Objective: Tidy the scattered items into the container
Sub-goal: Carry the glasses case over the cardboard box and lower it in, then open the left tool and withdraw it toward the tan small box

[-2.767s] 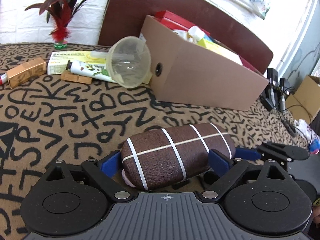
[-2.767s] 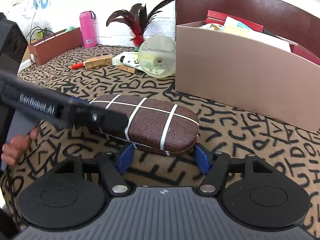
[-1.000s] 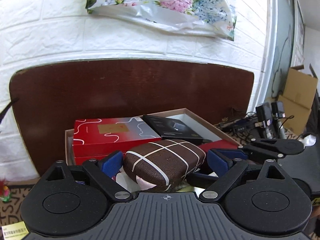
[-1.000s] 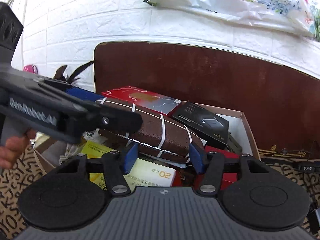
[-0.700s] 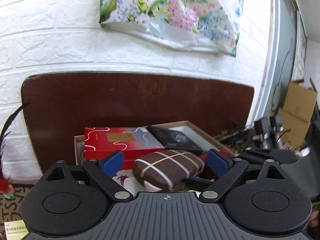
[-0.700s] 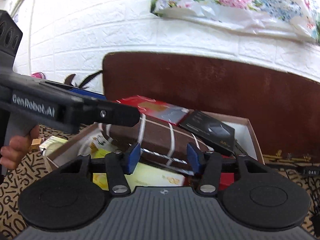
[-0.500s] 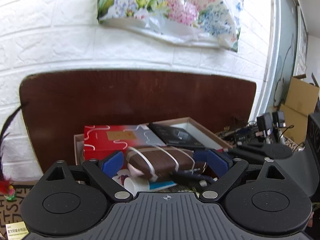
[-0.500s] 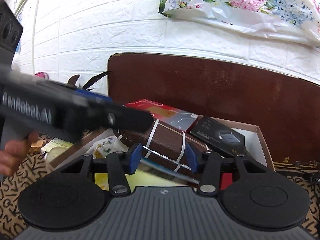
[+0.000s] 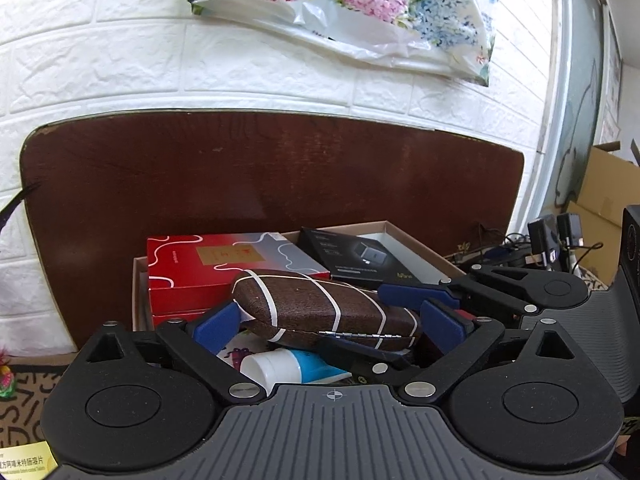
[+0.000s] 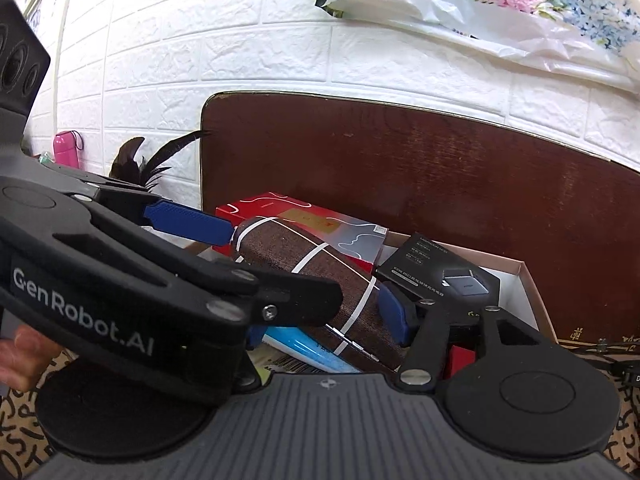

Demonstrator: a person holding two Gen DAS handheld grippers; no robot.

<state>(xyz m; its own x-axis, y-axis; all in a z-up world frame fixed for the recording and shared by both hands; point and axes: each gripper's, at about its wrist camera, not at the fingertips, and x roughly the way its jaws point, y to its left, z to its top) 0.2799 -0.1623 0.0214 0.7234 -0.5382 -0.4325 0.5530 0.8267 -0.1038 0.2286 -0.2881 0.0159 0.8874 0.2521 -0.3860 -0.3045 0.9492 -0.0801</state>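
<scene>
A brown glasses case (image 9: pixel 324 310) with white stripes lies inside the cardboard box (image 9: pixel 416 250), on top of its contents. My left gripper (image 9: pixel 330 326) is open, its blue pads apart on either side of the case's ends. My right gripper (image 10: pixel 320 320) closes across the same case (image 10: pixel 320 280), one blue pad pressed to its side; the other pad is hidden behind the left gripper's arm. The right gripper's fingers (image 9: pixel 416 294) also show in the left wrist view, at the case's right end.
The box also holds a red gift box (image 9: pixel 216 264), a black charger box (image 9: pixel 356 256) and a white and blue tube (image 9: pixel 288 366). A dark wooden headboard (image 9: pixel 256 176) stands right behind the box. Patterned bedding (image 9: pixel 20 408) lies at lower left.
Both grippers carried the case from the bedding up over the box and lowered it onto the contents. The left gripper's pads have come off the case, which has tipped flatter.
</scene>
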